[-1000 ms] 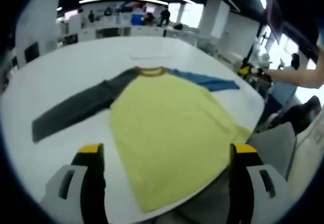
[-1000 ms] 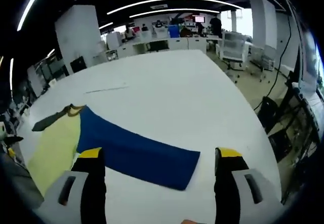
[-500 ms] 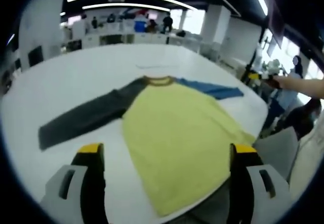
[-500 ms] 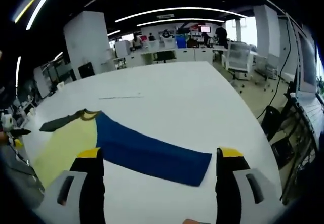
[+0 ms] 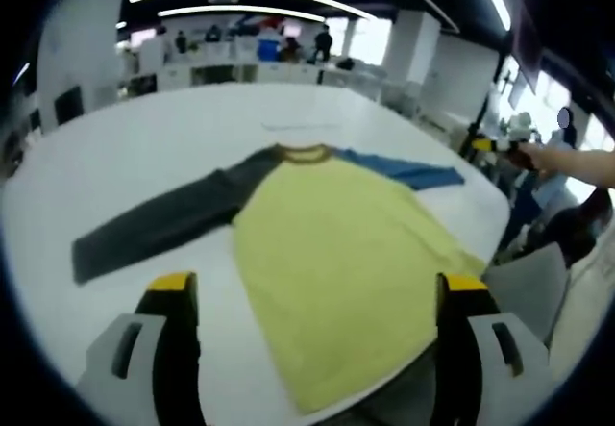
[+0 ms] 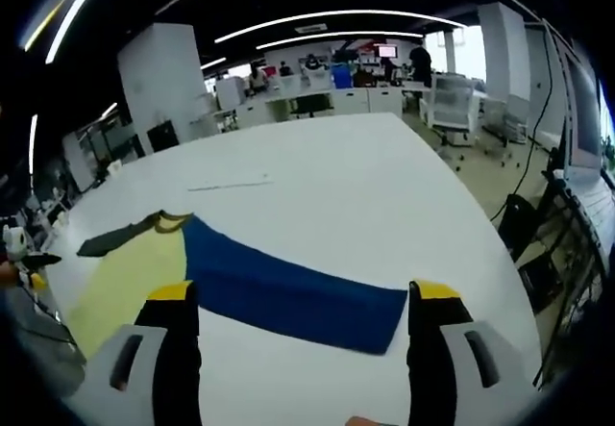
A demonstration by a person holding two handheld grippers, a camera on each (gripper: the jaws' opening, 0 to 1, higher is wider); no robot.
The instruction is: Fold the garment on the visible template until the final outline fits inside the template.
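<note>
The left gripper (image 5: pixel 312 296) is held with its two yellow-tipped jaws spread wide apart, and nothing is clamped between them. The right gripper (image 6: pixel 305 301) is likewise held with its jaws parted and bare, raised clear of the surface below. In the left gripper view, the right gripper is seen at the end of an outstretched forearm (image 5: pixel 577 164).

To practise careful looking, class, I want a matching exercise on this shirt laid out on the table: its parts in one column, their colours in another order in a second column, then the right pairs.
Column one:
1. shirt body
2. long sleeve nearest the right gripper
3. long sleeve on the far side from it
4. table

Column two:
A. dark grey
B. white
C. yellow
D. blue

Pairs: 1-C, 2-D, 3-A, 4-B
</note>
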